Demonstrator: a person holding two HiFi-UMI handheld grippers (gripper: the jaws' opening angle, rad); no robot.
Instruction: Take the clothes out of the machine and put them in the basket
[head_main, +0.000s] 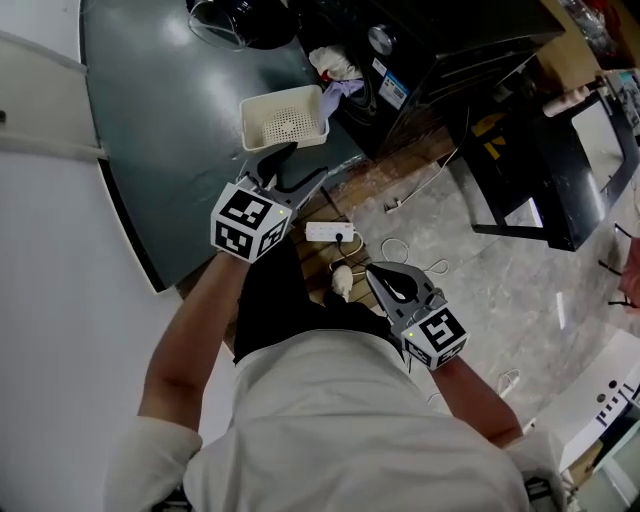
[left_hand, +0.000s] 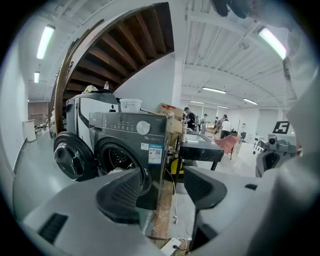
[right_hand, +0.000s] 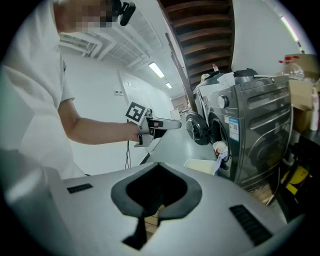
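The dark washing machine (head_main: 420, 60) stands at the top of the head view with its round door (left_hand: 74, 156) swung open. Light clothes (head_main: 335, 70) spill out of its opening and also show as clothes (right_hand: 220, 150) in the right gripper view. A white perforated basket (head_main: 285, 118) sits on the floor just in front of the opening. My left gripper (head_main: 310, 160) hovers right beside the basket's near edge, open, with nothing between its jaws, and points at the machine (left_hand: 131, 145). My right gripper (head_main: 378, 275) hangs lower and further back, shut and empty.
A white power strip (head_main: 330, 232) with cables and a small white object (head_main: 342, 282) lie on the wooden strip below the basket. A black table (head_main: 540, 180) stands right of the machine. The basket rests on a dark green floor area (head_main: 170, 130) bounded by a white wall.
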